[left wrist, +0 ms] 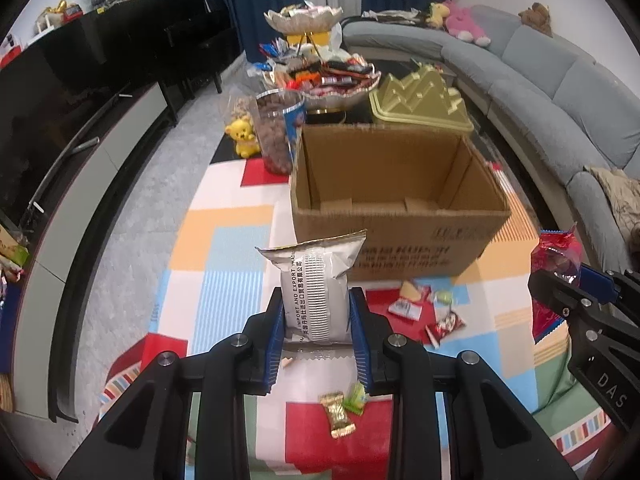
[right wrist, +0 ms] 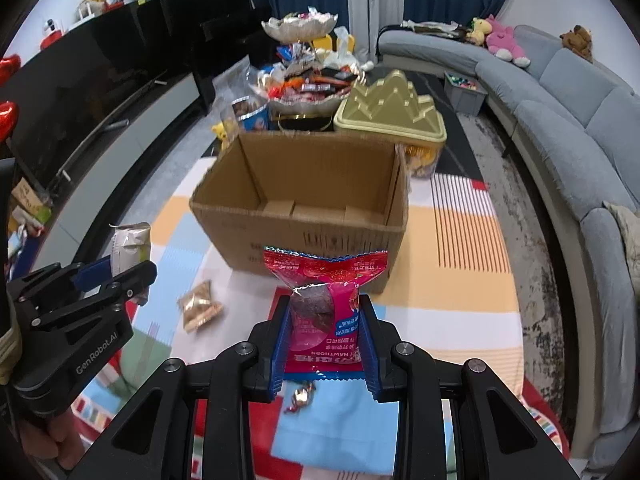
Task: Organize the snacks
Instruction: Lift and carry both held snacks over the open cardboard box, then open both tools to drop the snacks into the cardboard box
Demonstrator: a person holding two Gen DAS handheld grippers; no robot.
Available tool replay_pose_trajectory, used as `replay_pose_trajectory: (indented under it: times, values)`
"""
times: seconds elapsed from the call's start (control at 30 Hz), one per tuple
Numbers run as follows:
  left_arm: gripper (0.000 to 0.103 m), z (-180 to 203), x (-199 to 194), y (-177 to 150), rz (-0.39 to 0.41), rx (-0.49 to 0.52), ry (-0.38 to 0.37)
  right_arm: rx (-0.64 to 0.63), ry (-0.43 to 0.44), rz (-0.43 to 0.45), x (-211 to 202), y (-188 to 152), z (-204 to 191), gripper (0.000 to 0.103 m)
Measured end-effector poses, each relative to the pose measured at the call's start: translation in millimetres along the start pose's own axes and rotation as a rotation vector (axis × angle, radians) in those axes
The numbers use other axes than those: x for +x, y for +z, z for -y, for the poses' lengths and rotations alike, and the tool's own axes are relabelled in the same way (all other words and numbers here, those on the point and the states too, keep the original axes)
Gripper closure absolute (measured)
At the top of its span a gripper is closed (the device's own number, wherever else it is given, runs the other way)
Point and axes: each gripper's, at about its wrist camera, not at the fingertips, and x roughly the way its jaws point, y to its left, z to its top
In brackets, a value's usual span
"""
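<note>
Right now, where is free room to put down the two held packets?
The cardboard box looks bare inside. The mat left of it, toward the grey rug, is bare. Crowded: loose candies before the box, tiered snack tray behind it.

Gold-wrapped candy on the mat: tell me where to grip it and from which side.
Grip the gold-wrapped candy across its narrow middle, coming straight down from above. It lies flat on the mat, flared ends up and down in the left wrist view, so set the jaws left-right. A green candy sits close beside it.

My right gripper [right wrist: 324, 320] clamps a red hawthorn packet [right wrist: 325, 300]; the open cardboard box [right wrist: 304, 232] sits at twelve o'clock.
</note>
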Motion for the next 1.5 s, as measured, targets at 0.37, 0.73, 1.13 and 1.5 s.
replay_pose_trajectory:
  times: [0.37,0.73,1.13,1.5]
  values:
    - [0.072,2,-2,47,0.07,-0.011,0.009,0.013,-0.019,0.076,-3,40,1,0.071]
    - [0.072,4,7,98,0.119,-0.006,0.002,0.021,-0.04,0.116,7,82,10,0.071]
    - [0.072,3,48,134,0.081,-0.024,0.001,0.03,-0.075,0.108,37,125,18,0.071]
    - [0.069,7,76,135,0.038,-0.003,-0.013,0.011,-0.067,0.054,63,133,16,0.07]
